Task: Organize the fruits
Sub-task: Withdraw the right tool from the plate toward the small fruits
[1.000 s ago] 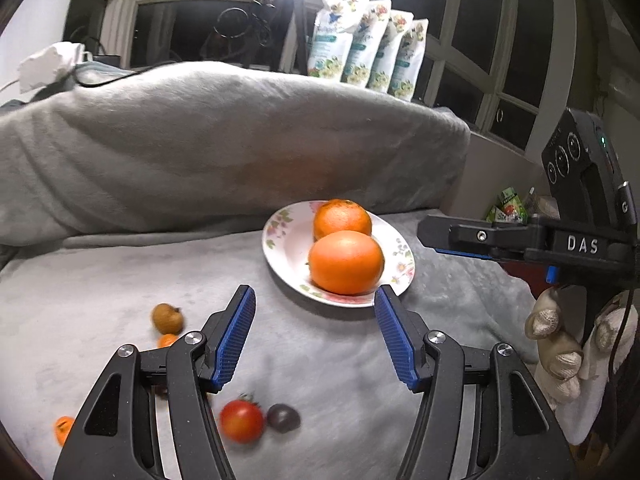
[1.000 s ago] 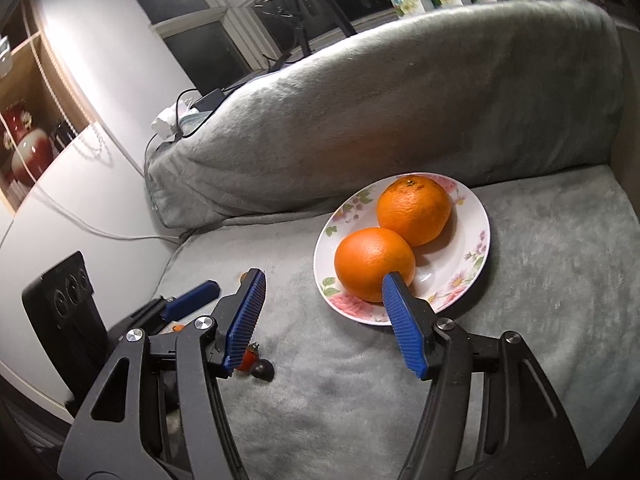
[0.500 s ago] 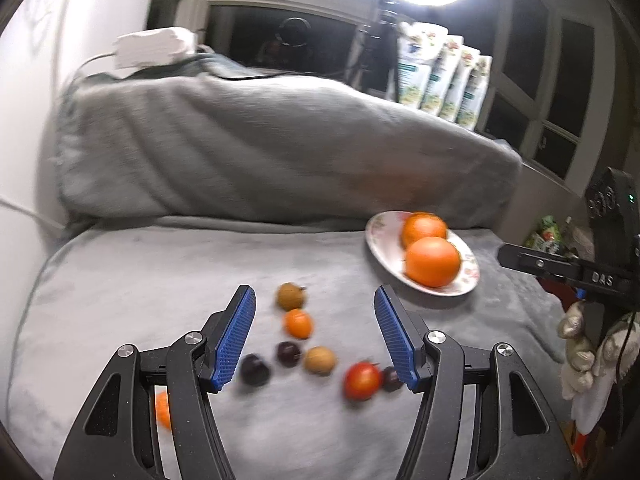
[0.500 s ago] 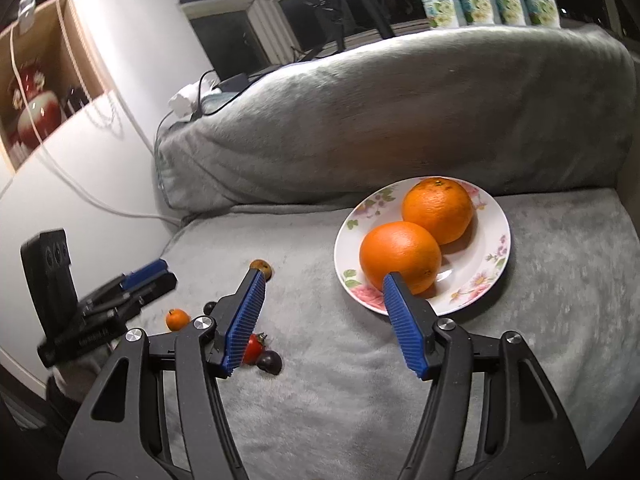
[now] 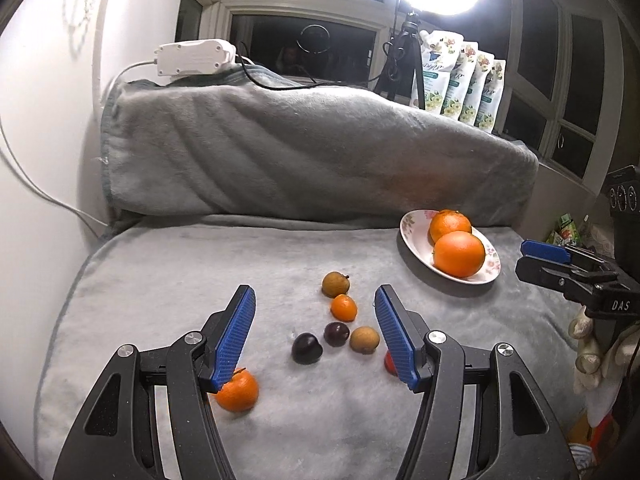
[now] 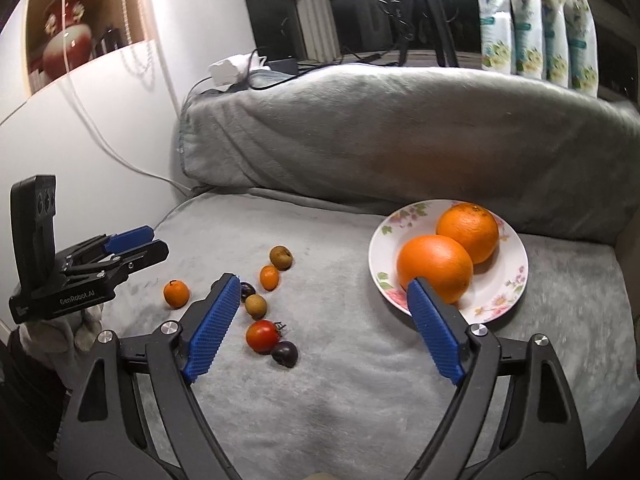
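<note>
Small fruits [image 5: 340, 320] lie clustered on the blanket [image 5: 200, 264]; two oranges [image 6: 448, 252] fill the plate [image 6: 508, 292]. Left tool [image 5: 316, 332] apart, empty; right tool [image 6: 320, 320] just opened wider, empty.

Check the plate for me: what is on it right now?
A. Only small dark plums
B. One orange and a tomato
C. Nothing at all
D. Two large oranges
D: the floral plate holds two large oranges, touching each other, while the tomato and other small fruits lie loose on the grey blanket.
</note>
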`<control>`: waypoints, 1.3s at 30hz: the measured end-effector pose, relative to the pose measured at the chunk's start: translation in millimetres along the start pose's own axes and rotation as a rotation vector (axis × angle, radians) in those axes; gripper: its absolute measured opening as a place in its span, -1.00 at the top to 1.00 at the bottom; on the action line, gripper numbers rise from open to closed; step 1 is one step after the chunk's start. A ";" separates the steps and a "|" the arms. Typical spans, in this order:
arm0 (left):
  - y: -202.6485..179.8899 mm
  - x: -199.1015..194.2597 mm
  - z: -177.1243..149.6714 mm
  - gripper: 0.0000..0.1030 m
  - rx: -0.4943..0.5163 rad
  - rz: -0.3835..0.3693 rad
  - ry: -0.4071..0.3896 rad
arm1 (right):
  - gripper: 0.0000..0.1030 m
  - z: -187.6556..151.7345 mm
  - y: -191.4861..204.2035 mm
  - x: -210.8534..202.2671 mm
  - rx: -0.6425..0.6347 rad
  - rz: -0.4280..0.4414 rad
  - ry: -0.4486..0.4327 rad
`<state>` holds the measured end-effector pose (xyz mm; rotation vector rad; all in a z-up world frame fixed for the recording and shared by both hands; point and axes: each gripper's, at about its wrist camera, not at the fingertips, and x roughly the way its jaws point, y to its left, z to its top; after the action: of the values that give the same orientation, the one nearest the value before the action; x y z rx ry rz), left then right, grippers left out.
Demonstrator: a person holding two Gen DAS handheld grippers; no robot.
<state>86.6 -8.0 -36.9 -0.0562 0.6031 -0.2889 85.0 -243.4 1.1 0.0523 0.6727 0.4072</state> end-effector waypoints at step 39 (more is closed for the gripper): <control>13.7 4.9 -47.2 -0.23 -0.040 -0.031 0.106 | -0.60 -36.2 21.8 21.2 -0.079 0.085 0.119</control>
<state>67.2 5.2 -80.3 -0.0889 0.7138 -0.3109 70.1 -218.2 -36.1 -0.0182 0.7728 0.5210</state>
